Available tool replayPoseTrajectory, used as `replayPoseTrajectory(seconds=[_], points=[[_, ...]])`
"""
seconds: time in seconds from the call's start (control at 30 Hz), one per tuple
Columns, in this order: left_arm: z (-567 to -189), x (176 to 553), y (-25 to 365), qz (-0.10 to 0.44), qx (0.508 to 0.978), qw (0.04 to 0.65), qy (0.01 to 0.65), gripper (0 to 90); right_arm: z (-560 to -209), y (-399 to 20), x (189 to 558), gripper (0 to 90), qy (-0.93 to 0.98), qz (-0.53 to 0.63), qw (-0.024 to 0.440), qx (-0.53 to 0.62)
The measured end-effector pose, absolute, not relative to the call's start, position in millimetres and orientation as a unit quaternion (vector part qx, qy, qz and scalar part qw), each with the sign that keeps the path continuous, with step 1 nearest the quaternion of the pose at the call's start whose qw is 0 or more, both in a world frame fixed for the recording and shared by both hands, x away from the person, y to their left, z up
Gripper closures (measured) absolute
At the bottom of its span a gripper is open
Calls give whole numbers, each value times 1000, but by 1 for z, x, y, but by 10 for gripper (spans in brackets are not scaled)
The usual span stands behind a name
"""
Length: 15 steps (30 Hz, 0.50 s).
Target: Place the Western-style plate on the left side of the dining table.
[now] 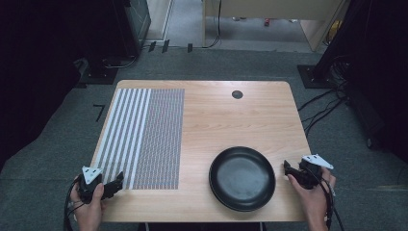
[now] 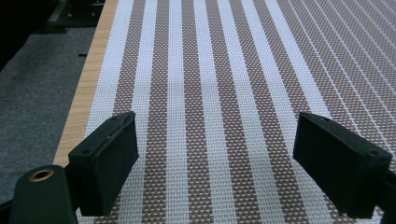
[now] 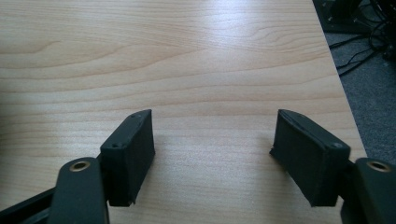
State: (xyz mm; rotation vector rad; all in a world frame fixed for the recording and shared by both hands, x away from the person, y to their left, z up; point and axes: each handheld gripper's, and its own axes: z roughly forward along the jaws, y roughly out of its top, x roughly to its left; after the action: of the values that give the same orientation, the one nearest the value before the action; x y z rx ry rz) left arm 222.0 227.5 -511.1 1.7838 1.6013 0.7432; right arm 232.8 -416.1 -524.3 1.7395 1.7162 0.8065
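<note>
A woven placemat [image 1: 144,137] with brown and white stripes lies on the left part of the wooden table [image 1: 221,115]. A black round plate [image 1: 242,178] rests near the front right. My left gripper [image 1: 117,182] hovers at the mat's near left corner, held in a hand, jaws open and empty. In the left gripper view its jaws stand wide over the striped placemat [image 2: 210,93], gripper [image 2: 215,163]. My right gripper [image 1: 287,169] sits just right of the plate, apart from it, open and empty. The right gripper view has the right gripper [image 3: 212,154] over bare table [image 3: 187,56].
A small dark round hole [image 1: 237,94] marks the table's far side. Cables [image 1: 322,106] and dark stands lie on the grey carpet to the right and behind. The table's right edge [image 3: 343,102] is close to my right gripper.
</note>
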Motion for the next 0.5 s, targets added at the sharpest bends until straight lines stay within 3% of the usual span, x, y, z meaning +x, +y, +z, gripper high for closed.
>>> replayPoseTrajectory(seconds=[0.43, 0.47, 0.5], points=[[-500, 222, 210, 284, 673, 318, 605, 121, -525, -416, 233, 219, 648, 305, 272, 642], [-497, 223, 206, 282, 675, 319, 603, 110, -525, -415, 234, 159, 649, 298, 273, 645], [-497, 223, 206, 282, 675, 319, 603, 108, -525, -415, 234, 159, 649, 298, 273, 645]])
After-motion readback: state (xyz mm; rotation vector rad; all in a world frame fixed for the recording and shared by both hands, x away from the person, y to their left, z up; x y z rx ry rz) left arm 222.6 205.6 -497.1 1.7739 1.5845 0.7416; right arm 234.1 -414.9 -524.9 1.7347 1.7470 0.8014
